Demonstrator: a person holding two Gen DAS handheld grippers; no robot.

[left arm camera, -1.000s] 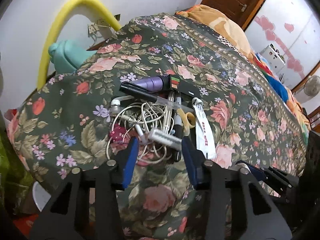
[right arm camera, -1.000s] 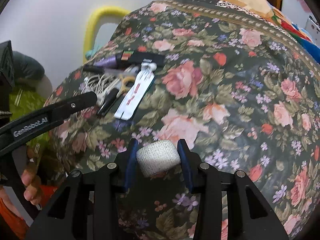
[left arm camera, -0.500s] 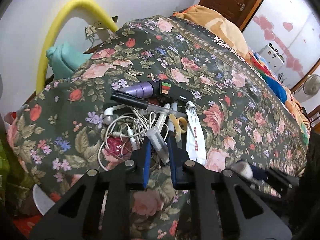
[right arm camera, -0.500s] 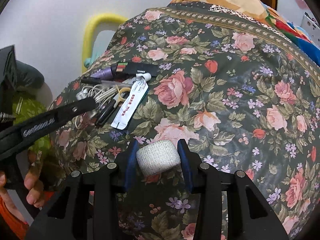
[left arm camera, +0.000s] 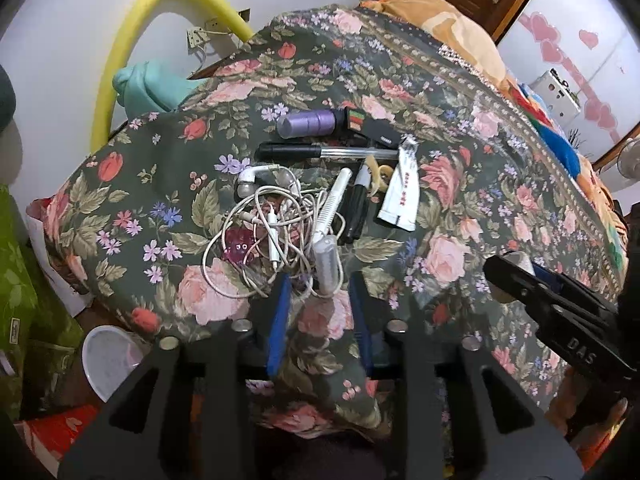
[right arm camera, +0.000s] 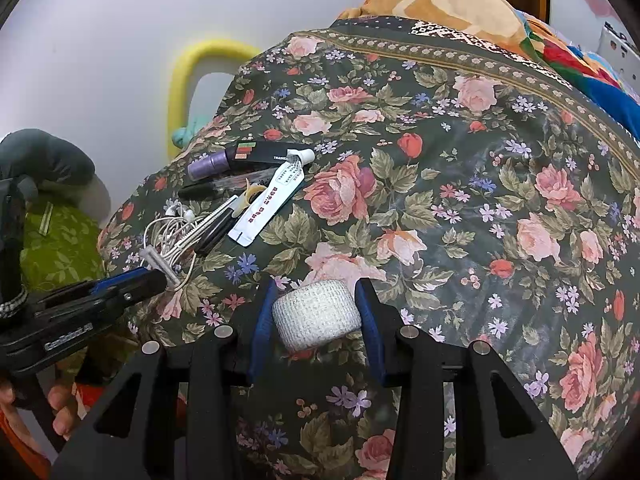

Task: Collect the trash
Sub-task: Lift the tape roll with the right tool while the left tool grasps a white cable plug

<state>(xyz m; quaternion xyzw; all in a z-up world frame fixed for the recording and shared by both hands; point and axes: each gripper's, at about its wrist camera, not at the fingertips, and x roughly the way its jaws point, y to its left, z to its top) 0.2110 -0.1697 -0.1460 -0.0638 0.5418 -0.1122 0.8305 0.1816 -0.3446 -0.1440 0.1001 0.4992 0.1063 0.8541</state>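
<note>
- The right gripper [right arm camera: 316,312] held a white roll of gauze tape [right arm camera: 316,314] between its two blue-padded fingers [right arm camera: 262,320], each pad pressed against one end of the roll; the roll hung just above the floral bedspread [right arm camera: 460,200]
- The left gripper [left arm camera: 320,300] had its fingers parted to a middling gap; the head of a disposable razor [left arm camera: 328,262] sat between the tips, touching neither blue pad as far as could be seen
- The razor's white ribbed handle [left arm camera: 334,200] ran away from the gripper into the pile; in the right wrist view the razor head [right arm camera: 160,264] lay just at the left gripper's tip [right arm camera: 132,284]
- A tangle of white earphone cable [left arm camera: 264,232] lay under and beside the razor; a small magenta object [left arm camera: 238,244] showed through the loops, too covered to identify
- Beyond the cable lay a black pen with a clear barrel [left arm camera: 320,151], a black marker [left arm camera: 356,208], a yellowish-handled tool [left arm camera: 378,172], and a flattened white tube with red print [left arm camera: 402,196], all close together
- A purple cylinder [left arm camera: 306,124] touched end to end with a black box bearing a red and green label [left arm camera: 368,128] at the far side of the pile
- A yellow foam tube [left arm camera: 132,40] arched against the wall behind the bed; a white bowl [left arm camera: 110,360] sat on the floor below the bed edge
</note>
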